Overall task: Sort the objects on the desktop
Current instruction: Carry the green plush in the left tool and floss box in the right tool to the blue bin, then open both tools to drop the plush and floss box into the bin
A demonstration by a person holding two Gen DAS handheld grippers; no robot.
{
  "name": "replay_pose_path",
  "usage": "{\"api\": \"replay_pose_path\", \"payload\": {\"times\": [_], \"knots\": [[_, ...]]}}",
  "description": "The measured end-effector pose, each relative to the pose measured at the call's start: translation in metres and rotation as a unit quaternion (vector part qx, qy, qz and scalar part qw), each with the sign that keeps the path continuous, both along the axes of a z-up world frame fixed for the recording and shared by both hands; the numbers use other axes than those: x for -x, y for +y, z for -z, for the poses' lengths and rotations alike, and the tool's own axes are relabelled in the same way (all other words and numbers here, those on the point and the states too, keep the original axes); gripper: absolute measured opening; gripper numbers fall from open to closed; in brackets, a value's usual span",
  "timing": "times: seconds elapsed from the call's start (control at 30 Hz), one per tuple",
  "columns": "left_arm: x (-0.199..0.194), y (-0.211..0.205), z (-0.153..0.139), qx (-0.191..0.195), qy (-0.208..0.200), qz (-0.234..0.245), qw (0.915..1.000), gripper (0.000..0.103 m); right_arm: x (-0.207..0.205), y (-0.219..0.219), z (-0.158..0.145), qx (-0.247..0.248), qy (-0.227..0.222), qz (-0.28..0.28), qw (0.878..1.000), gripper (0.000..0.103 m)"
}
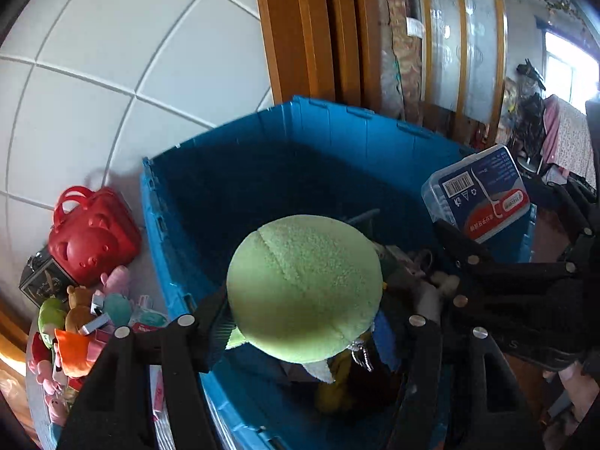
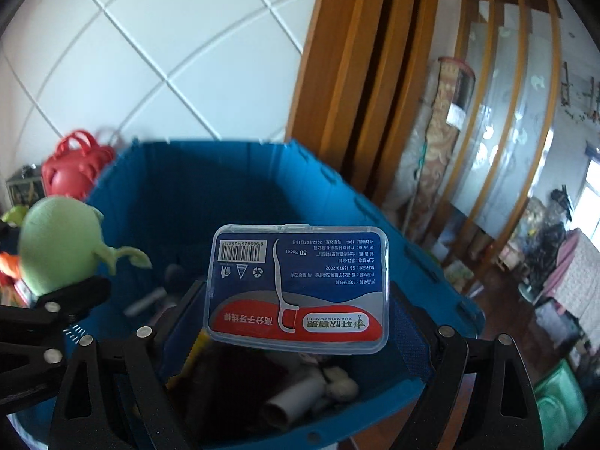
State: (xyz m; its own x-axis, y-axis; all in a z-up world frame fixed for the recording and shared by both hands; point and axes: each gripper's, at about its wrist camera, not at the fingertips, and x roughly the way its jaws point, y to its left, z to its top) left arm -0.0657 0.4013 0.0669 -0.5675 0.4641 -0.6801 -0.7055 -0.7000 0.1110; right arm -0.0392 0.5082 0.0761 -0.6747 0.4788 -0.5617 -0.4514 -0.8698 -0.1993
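My left gripper is shut on a round green plush toy and holds it above the open blue bin. The toy also shows at the left of the right wrist view. My right gripper is shut on a clear floss-pick box with a blue and red label, held over the same bin. The box shows at the right of the left wrist view. The bin holds several items, among them a white tube and a yellow object.
A red bear-shaped case stands left of the bin against the white tiled wall. A pile of small toys lies in front of it beside a dark box. Wooden door frames rise behind the bin.
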Motion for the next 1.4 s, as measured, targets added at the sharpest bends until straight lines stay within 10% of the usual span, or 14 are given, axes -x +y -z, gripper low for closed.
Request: {"api": "replay_pose_path", "payload": {"times": [0.9, 1.4], "knots": [[-0.002, 0.002, 0.002, 0.0, -0.02, -0.001, 0.9998, 0.08, 0.005, 0.019, 0.019, -0.061, -0.072, 0.024, 0.995, 0.099], [0.018, -0.13, -0.022, -0.099, 0.03, -0.093, 0.9903, 0.08, -0.005, -0.07, -0.034, -0.026, 0.036, -0.064, 0.997, 0.103]]}}
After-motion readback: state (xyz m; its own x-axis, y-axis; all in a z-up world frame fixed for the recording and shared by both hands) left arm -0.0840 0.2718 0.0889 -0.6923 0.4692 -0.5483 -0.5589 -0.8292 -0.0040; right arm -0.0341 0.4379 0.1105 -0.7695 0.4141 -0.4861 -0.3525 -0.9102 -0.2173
